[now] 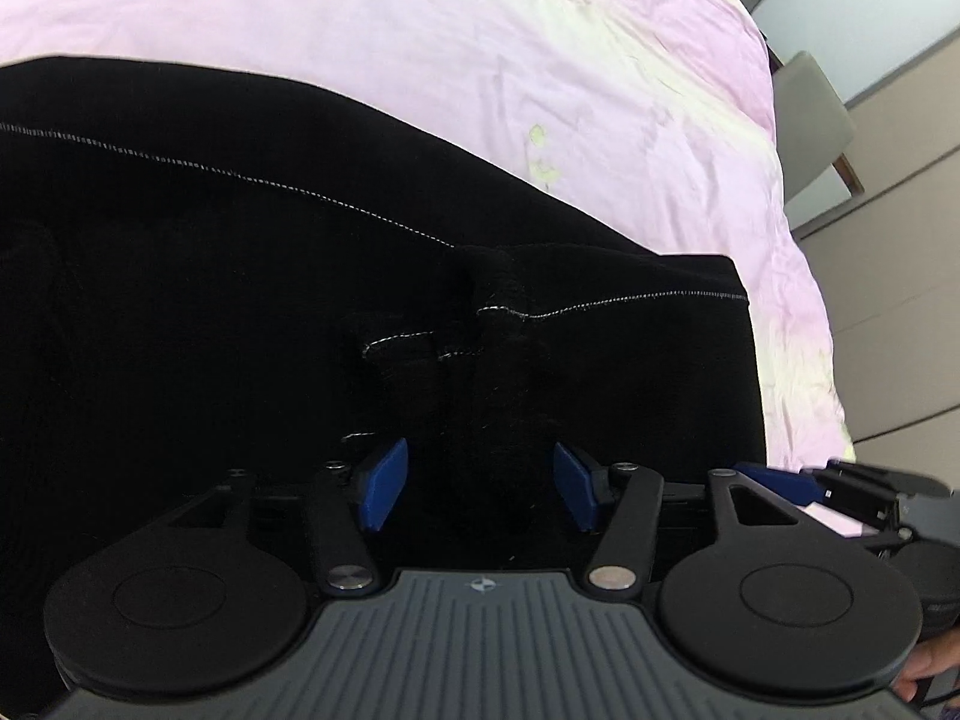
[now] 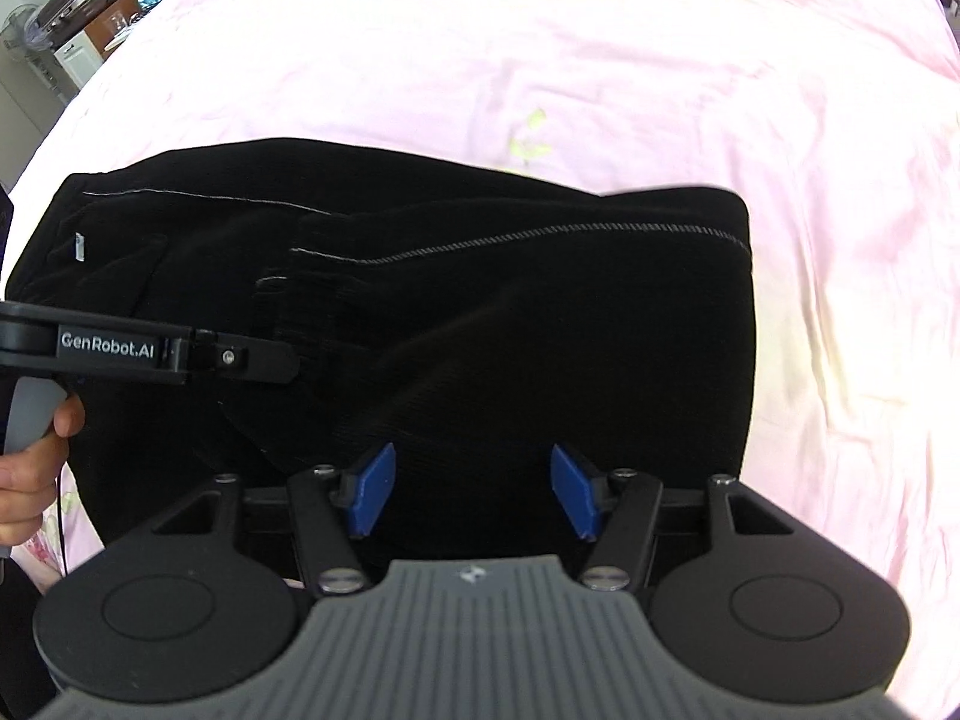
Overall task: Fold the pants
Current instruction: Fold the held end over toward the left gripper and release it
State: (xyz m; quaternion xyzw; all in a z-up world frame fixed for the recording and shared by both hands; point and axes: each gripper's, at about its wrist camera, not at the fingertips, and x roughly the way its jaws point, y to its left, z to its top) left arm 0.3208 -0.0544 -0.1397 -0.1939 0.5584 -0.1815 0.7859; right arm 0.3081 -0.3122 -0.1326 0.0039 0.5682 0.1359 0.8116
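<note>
Black pants [image 1: 240,300] with pale stitched seams lie folded in a thick bundle on a pink bedsheet [image 1: 480,48]. They also show in the right wrist view [image 2: 480,330]. My left gripper [image 1: 480,486] is open, its blue pads [image 1: 384,486] wide apart just above the near edge of the pants. My right gripper [image 2: 471,489] is open too, its pads [image 2: 573,492] apart over the near edge of the bundle. Neither holds cloth. The left gripper's body [image 2: 150,351] shows at the left of the right wrist view, over the pants.
The pink sheet [image 2: 600,60] covers the bed all around the pants. Grey chairs [image 1: 810,114] stand beyond the bed's right edge. Furniture and clutter [image 2: 90,6] sit past the bed's far left corner. A hand [image 2: 36,468] holds the left gripper's handle.
</note>
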